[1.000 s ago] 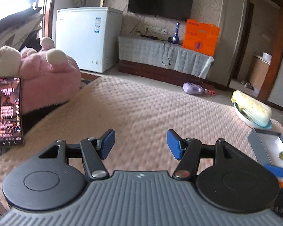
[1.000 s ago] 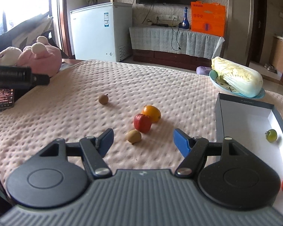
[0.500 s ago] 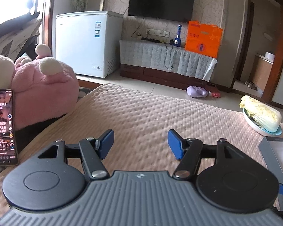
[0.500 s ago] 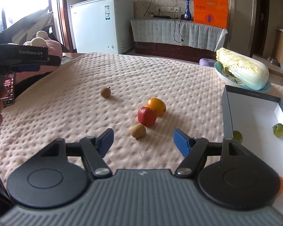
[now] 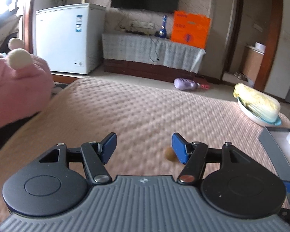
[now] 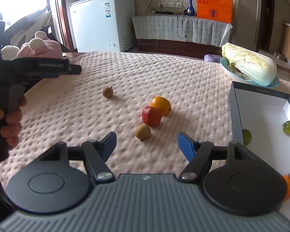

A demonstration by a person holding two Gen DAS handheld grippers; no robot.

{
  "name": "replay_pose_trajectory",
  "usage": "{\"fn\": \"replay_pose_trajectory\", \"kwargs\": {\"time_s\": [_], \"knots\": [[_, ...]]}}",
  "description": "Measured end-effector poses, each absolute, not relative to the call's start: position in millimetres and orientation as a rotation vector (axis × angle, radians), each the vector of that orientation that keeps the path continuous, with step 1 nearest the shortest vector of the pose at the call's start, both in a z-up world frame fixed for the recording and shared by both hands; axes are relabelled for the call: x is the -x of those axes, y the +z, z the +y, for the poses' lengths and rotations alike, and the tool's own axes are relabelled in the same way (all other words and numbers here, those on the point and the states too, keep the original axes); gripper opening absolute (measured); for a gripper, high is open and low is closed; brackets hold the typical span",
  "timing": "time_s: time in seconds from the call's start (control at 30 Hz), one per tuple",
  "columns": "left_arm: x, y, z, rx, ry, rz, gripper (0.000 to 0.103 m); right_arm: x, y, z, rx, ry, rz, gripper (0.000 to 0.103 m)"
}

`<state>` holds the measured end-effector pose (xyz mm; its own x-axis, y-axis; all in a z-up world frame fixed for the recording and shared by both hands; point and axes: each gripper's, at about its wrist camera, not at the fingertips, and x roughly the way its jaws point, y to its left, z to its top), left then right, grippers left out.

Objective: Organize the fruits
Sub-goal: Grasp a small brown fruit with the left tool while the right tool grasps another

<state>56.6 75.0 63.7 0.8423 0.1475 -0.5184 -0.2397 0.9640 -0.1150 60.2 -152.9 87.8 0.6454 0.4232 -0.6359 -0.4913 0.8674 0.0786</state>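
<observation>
Brown fruit (image 5: 169,154) newly beside left tool (image 5: 144,146)

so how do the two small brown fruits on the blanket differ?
The far brown fruit lies alone, toward the left gripper; the near brown fruit sits just in front of the red apple, before the right gripper. Far one's stem points up, near one's down. Both look round, tan, alike in size.
</observation>
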Motion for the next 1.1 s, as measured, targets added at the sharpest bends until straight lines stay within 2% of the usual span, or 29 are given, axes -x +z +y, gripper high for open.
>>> {"fn": "replay_pose_trajectory", "kwargs": {"time_s": [0.53, 0.83, 1.1], "knots": [[-92.7, 30.7, 48.8, 0.120, 0.099, 0.597, 0.067, -59.3, 87.2, -152.4, 0.122, 0.526, 0.699, 0.072], [-114.8, 14.3, 54.0, 0.120, 0.109, 0.640, 0.053, -60.0, 86.7, -153.2, 0.132, 0.533, 0.702, 0.072], [-124.3, 6.9, 49.5, 0.111, 0.095, 0.657, 0.046, -60.5, 85.4, -152.3, 0.135, 0.538, 0.708, 0.072]]}}
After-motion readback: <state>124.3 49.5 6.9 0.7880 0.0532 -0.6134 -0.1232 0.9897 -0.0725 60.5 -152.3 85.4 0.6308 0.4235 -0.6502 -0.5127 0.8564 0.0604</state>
